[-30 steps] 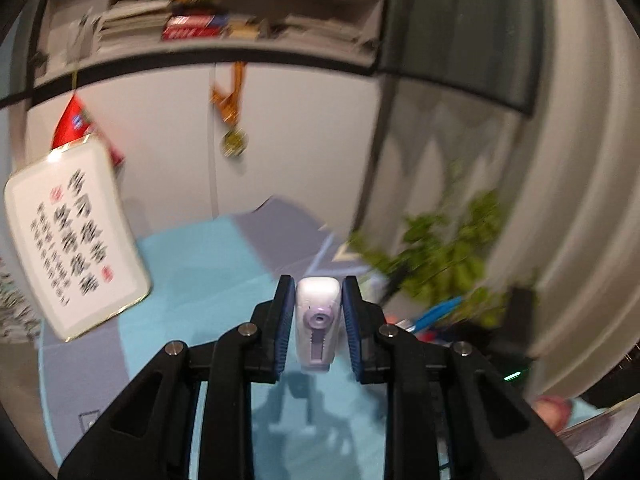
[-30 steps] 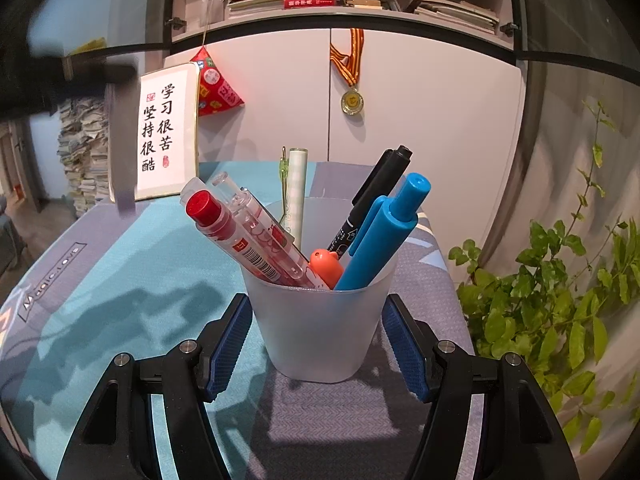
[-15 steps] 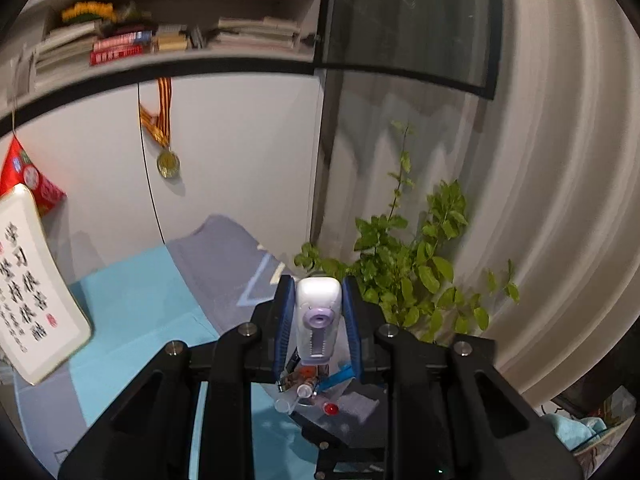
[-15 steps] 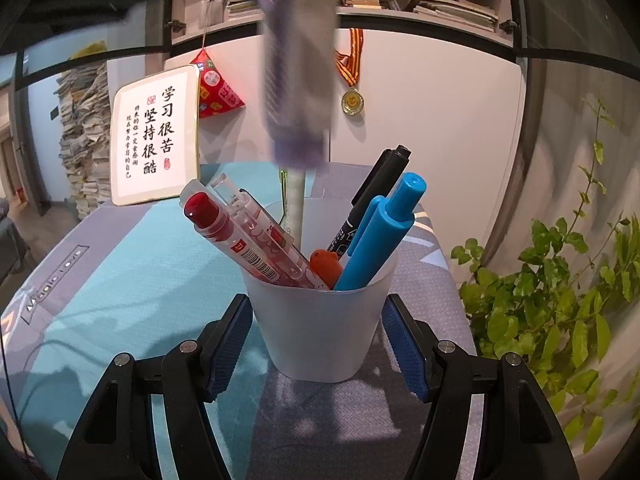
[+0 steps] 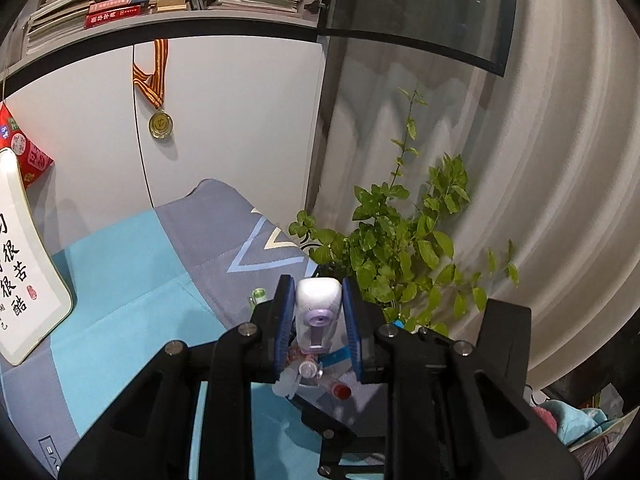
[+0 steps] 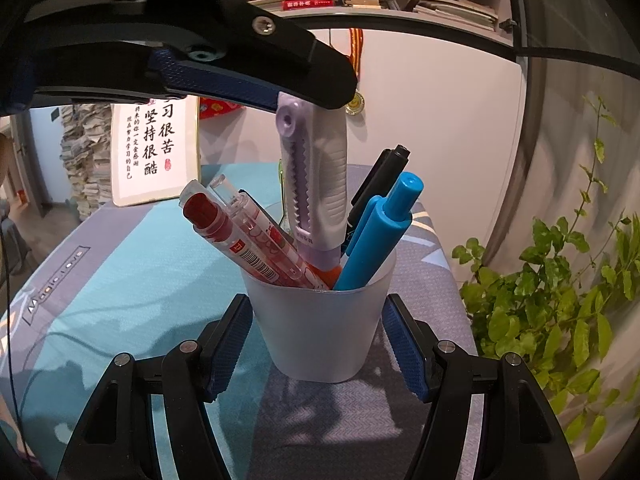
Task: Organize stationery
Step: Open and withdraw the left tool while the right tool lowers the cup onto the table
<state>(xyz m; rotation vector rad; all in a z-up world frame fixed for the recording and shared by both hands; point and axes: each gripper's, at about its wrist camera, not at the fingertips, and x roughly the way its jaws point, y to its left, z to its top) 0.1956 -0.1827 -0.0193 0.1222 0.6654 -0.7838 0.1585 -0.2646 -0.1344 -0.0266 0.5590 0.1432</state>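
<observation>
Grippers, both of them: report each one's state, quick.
Left gripper: shut on the purple utility knife, its lower end in the cup.
Right gripper: shut on the white cup.

White cabinet doors [image 5: 224, 128] standing behind the table (medal [image 5: 161, 125] hanging at eleven o'clock), bookshelf [image 5: 168, 20] running above, plant [image 6: 560, 280] leaning at three o'clock.

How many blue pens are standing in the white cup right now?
1. The blue pen leans against the right side of the white cup, in front of a black marker. Others may be hidden behind the purple cutter.
</observation>
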